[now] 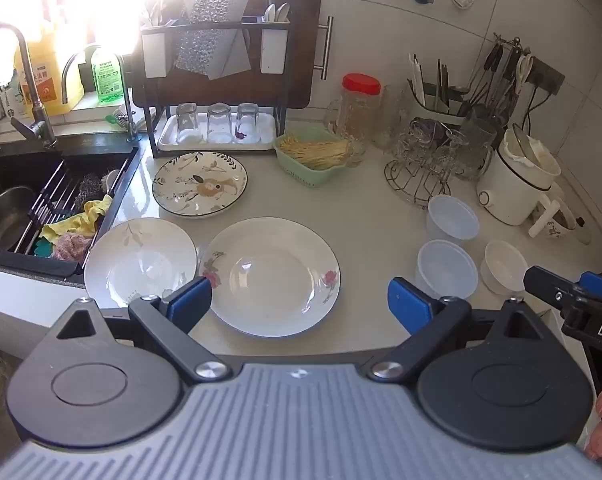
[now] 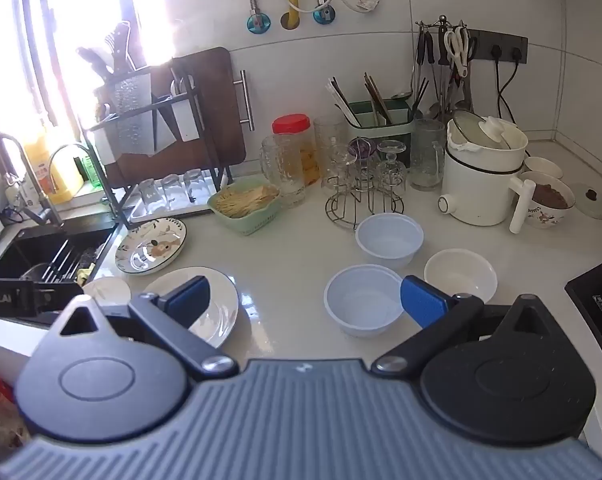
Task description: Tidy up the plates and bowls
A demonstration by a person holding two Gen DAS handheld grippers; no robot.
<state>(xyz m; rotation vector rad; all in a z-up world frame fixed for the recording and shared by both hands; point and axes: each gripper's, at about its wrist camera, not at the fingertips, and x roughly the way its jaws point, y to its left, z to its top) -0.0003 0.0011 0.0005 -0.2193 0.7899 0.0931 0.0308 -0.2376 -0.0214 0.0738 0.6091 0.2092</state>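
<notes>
left wrist view: the left gripper (image 1: 299, 300) hangs spread wide and empty above the rose plate (image 1: 269, 276) on the counter (image 1: 373, 208). a leaf plate (image 1: 141, 260) touches it by the sink (image 1: 41, 200); a floral plate (image 1: 199, 182) lies behind.

right wrist view: the right gripper (image 2: 305, 300) is spread wide too, holding nothing, over the near plastic bowl (image 2: 363, 300). a second plastic bowl (image 2: 389, 238) and a white bowl (image 2: 460, 274) sit close by.

We note three plates (image 1: 275, 276) near-left on the counter (image 1: 365, 216), sink (image 1: 41, 184) further left, three bowls (image 1: 447, 270) right, basket (image 1: 313, 156) behind.
</notes>
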